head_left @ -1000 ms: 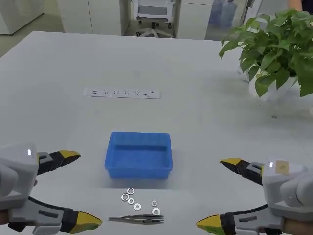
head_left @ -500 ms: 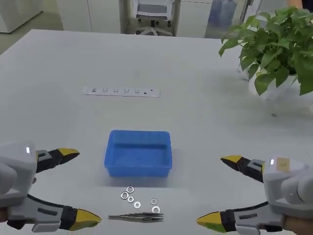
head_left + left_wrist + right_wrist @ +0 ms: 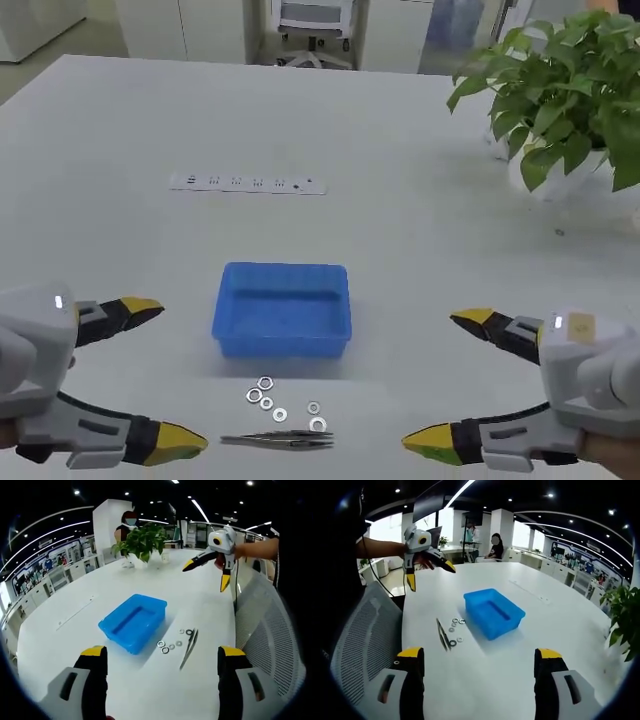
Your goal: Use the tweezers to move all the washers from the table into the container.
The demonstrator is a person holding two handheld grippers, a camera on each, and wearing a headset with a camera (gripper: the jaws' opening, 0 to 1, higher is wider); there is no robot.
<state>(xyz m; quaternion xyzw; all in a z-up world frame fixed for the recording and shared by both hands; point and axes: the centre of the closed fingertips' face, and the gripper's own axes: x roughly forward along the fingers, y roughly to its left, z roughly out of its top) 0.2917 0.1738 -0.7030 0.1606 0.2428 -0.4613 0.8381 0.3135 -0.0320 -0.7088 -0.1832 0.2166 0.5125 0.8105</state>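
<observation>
Several small metal washers (image 3: 272, 399) lie on the white table just in front of a blue container (image 3: 282, 310). Steel tweezers (image 3: 277, 438) rest flat near the table's front edge, right below the washers. My left gripper (image 3: 155, 372) hovers open at the lower left, well apart from them. My right gripper (image 3: 455, 378) hovers open at the lower right. The left gripper view shows the container (image 3: 133, 621), washers (image 3: 171, 642) and tweezers (image 3: 189, 647) ahead of my jaws. In the right gripper view the container (image 3: 493, 612), washers (image 3: 455, 628) and tweezers (image 3: 441, 634) lie ahead.
A white power strip (image 3: 248, 184) lies beyond the container. A potted green plant (image 3: 566, 95) stands at the table's far right. An office chair (image 3: 312, 30) sits behind the far edge. A mesh chair back (image 3: 360, 640) is close by the table's near edge.
The head camera has tipped slightly, so the table contents sit a little higher in the picture. Both grippers stay open in much the same places.
</observation>
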